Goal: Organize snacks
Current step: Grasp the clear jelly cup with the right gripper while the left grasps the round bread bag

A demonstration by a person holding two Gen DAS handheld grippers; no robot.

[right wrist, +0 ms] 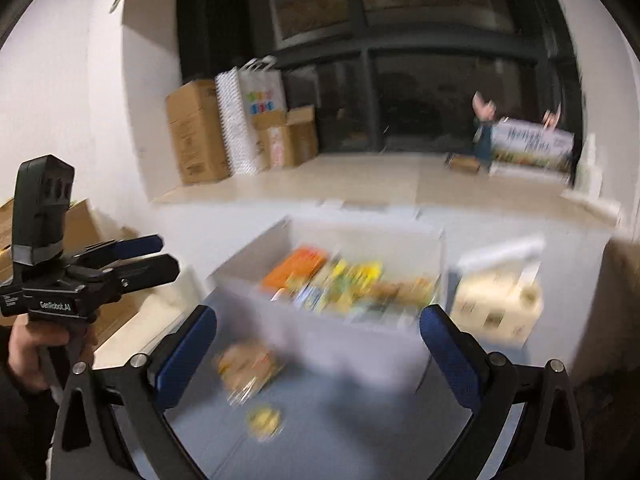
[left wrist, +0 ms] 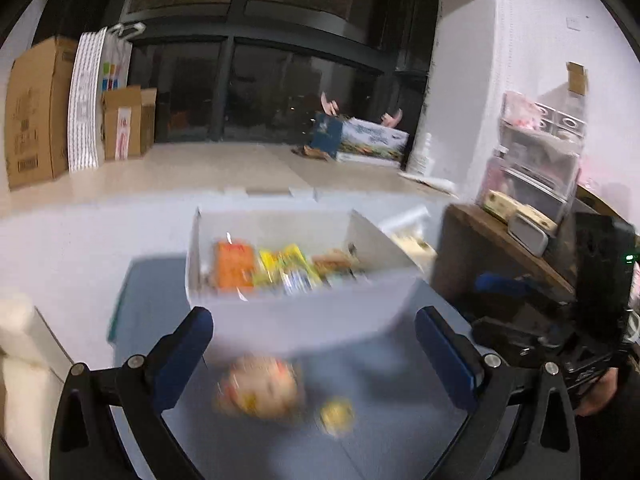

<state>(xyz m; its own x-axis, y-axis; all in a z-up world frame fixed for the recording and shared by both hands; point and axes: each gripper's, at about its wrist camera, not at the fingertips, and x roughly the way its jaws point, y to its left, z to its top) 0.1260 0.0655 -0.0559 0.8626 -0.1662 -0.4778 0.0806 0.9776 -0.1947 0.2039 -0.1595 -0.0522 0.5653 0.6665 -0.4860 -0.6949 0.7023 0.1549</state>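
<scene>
Left tongs (left wrist: 314, 334) spread wide, empty. Right tongs (right wrist: 318, 332) spread wide, empty. Both above blue-grey surface (left wrist: 384, 432), facing white open-top snack box (left wrist: 296, 312); blurred round orange-yellow packet (left wrist: 260, 390) between blue pads, untouched.

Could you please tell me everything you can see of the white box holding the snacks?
The white box is an open-topped rectangular bin, seemingly thin plastic or card, standing upright on the blue-grey table. Inside, packets are lined up in a row: an orange one, yellow ones, brownish ones. Blur hides their print. No gripper touches it; two snacks lie loose in front of it.
</scene>
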